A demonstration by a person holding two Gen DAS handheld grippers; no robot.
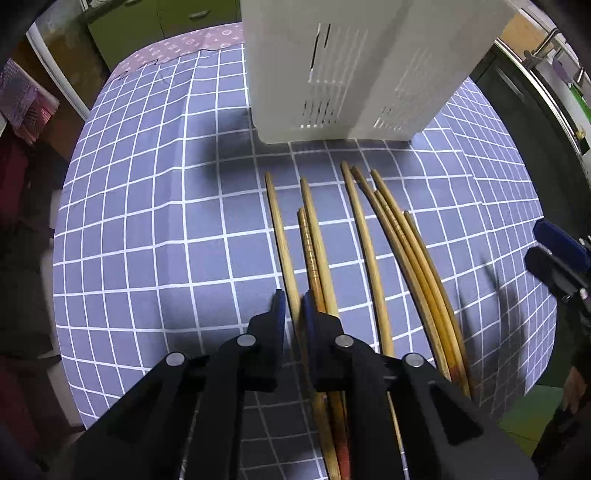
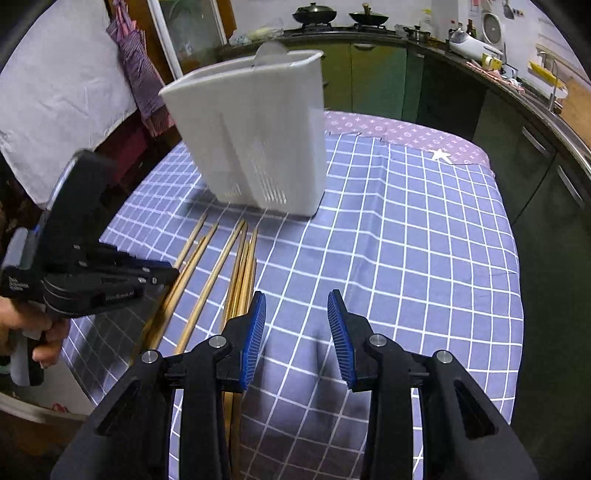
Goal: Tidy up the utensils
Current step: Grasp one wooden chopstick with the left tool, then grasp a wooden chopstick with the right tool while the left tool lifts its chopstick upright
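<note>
Several wooden chopsticks (image 1: 373, 251) lie side by side on the blue checked tablecloth (image 1: 147, 221), tips toward a white slotted utensil holder (image 1: 332, 74) standing behind them. My left gripper (image 1: 293, 301) points steeply down and is shut on the leftmost chopstick (image 1: 280, 229), whose shaft runs between the blue pads. In the right wrist view a hand holds that gripper (image 2: 162, 275) over the chopsticks (image 2: 207, 280). My right gripper (image 2: 297, 295) hangs open over bare cloth just right of the chopsticks, nothing between its pads. The holder (image 2: 258, 140) stands beyond.
The table ends at the left (image 1: 70, 177) and far right (image 2: 517, 295). A pink patterned cloth (image 2: 406, 129) covers the far end. Green cabinets (image 2: 369, 85) and a counter with woks (image 2: 314, 14) run behind and to the right. A striped cloth (image 2: 136, 62) hangs at left.
</note>
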